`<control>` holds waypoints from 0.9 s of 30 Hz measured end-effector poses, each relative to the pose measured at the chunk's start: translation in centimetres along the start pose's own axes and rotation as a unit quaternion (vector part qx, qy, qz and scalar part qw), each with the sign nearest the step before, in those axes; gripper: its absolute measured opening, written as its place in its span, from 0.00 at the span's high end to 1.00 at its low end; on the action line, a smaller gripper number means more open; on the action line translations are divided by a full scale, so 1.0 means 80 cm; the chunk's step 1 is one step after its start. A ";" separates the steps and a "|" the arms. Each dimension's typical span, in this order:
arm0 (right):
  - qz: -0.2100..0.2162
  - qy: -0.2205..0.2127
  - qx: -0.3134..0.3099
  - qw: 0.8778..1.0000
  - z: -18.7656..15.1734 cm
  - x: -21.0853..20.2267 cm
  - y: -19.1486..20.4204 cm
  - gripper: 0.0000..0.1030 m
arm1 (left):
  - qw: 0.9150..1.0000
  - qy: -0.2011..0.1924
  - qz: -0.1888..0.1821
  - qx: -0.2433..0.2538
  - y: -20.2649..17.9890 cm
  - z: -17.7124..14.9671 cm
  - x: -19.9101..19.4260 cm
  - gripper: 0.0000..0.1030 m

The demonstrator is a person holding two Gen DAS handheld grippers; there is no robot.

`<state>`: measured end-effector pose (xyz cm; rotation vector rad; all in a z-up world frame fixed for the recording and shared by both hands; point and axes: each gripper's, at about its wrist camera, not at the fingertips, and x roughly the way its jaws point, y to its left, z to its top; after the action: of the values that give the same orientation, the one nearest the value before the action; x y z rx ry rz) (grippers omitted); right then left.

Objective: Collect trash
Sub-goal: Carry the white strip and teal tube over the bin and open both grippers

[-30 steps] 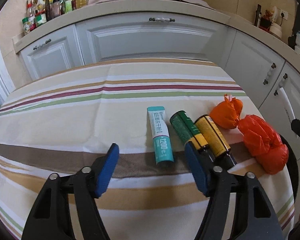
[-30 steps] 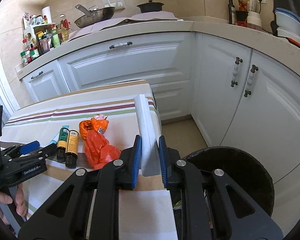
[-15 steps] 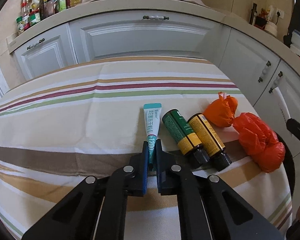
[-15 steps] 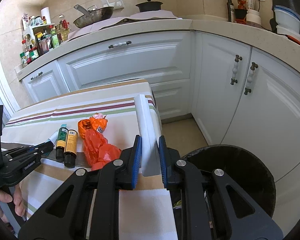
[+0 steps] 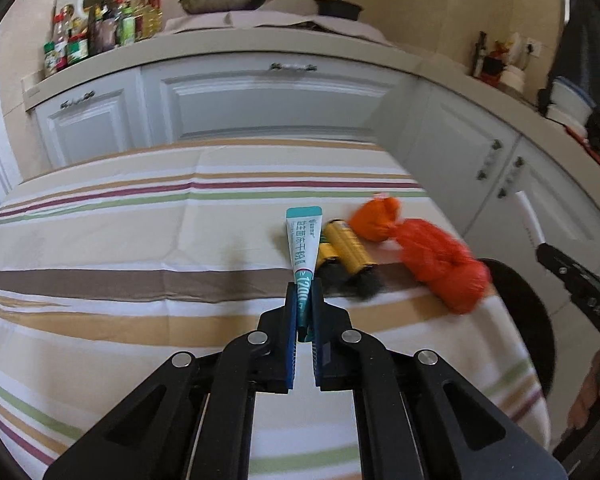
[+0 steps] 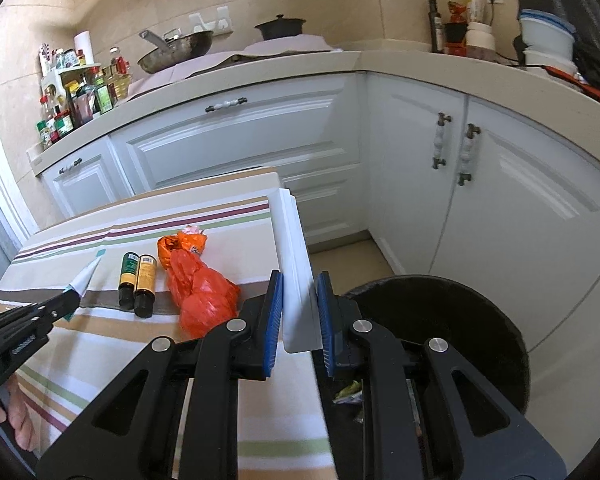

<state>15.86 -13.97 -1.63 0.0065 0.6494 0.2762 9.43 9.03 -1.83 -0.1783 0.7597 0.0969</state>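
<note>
So the left gripper is clamped tight on the cap end of the teal-and-white tube. The tube's long axis runs straight out along the fingers, flat crimped end pointing away toward the cabinets, and it looks lifted just off the striped tablecloth, though the blur makes that hard to call.

Count on the table: one tube, two small bottles lying side by side with their black caps toward the camera, and two orange bags touching each other just right of them.

The right gripper is closed on a white flat board standing on edge at the table's edge, with one black bin right beside it.
</note>
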 end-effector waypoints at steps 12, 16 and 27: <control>-0.053 -0.016 0.031 0.998 -0.024 -0.060 -0.055 0.83 | 0.995 -0.023 -0.083 0.055 -0.093 -0.003 -0.036 0.93; -0.074 -0.020 0.039 0.996 -0.031 -0.073 -0.073 0.83 | 0.991 -0.027 -0.106 0.075 -0.127 -0.006 -0.038 0.93; -0.108 -0.029 0.060 0.992 -0.047 -0.094 -0.116 0.83 | 0.986 -0.030 -0.127 0.107 -0.190 -0.019 -0.032 0.93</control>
<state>10.21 -25.12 -0.98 0.0595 0.6029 0.0280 8.89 -6.25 0.75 -0.0660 0.6775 -0.2194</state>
